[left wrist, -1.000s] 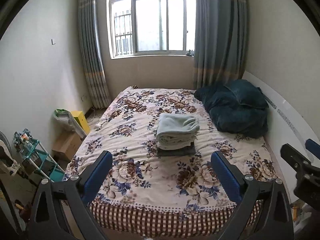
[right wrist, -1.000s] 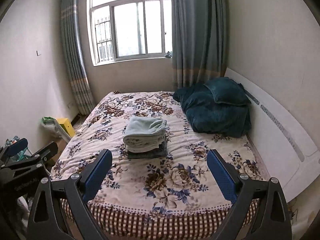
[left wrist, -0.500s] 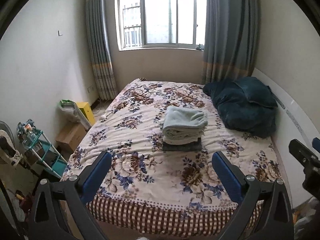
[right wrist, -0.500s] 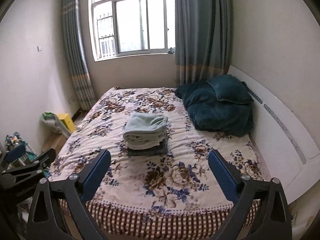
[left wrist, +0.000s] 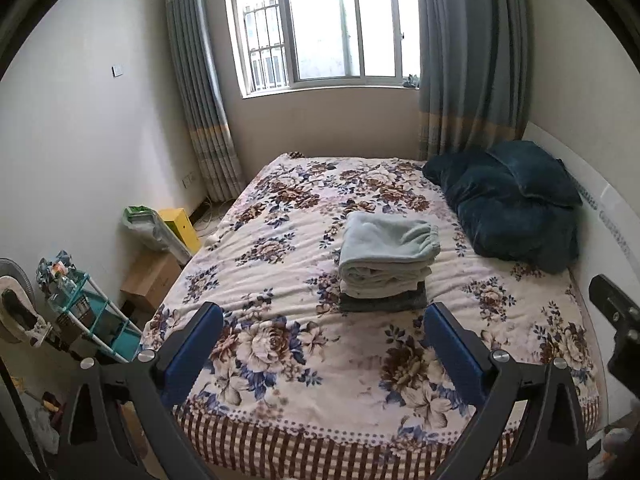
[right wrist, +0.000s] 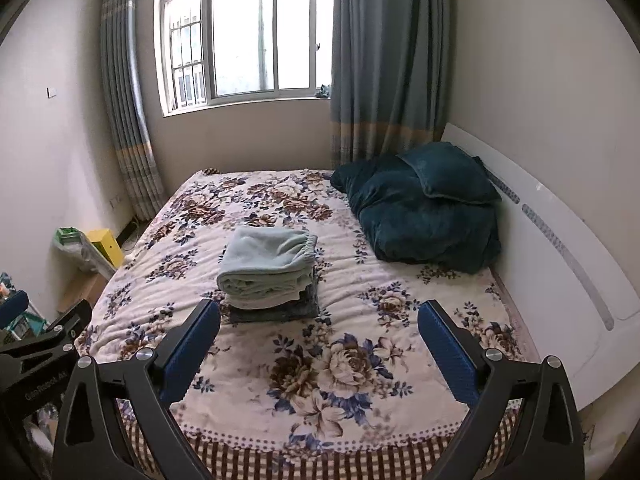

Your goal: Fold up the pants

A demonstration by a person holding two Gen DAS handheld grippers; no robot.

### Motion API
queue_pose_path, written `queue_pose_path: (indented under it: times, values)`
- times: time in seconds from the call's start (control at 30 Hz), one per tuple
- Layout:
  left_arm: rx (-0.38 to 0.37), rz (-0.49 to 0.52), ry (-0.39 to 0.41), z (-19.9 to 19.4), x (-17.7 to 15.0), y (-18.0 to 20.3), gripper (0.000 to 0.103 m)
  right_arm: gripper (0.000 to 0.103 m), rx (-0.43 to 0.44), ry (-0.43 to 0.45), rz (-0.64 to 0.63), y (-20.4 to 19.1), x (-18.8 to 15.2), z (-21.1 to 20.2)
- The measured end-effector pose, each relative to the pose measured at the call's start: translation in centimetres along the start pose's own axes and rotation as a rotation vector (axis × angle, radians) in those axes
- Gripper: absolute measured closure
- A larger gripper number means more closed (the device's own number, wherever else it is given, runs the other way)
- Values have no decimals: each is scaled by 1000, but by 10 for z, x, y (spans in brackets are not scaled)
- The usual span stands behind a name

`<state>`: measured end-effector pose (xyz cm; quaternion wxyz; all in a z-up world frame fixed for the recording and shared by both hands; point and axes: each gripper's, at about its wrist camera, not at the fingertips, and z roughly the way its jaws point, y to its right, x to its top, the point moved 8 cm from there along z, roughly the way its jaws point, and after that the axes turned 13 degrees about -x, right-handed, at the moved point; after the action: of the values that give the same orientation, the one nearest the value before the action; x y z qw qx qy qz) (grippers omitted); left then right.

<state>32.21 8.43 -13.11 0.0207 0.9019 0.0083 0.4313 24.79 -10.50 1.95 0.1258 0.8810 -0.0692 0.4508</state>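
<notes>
Covering most of both views, a floral bed [left wrist: 288, 360] is seen. Folded pale-green pants [left wrist: 386, 254] are stacked mid-bed on a grey garment [left wrist: 384, 300], well beyond the left gripper [left wrist: 324, 354] and right gripper [right wrist: 318, 350], both held wide open, empty.

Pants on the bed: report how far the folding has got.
Done: the light green pants lie folded in a neat bundle on a folded dark grey garment, mid-bed. In hand: nothing; left gripper and right gripper are open and empty. Left: no unfolded pants are visible.
</notes>
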Motion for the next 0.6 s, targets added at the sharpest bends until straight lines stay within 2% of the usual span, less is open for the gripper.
queue_pose_path:
  times: [0.33,0.6]
  values:
    - [7,-11,-10,26,9,-3,0,2,-26,-16,-4,-12,4,40]
    - [7,-10,-15,31,11,-6,0,2,-26,-27,-6,-15,1,50]
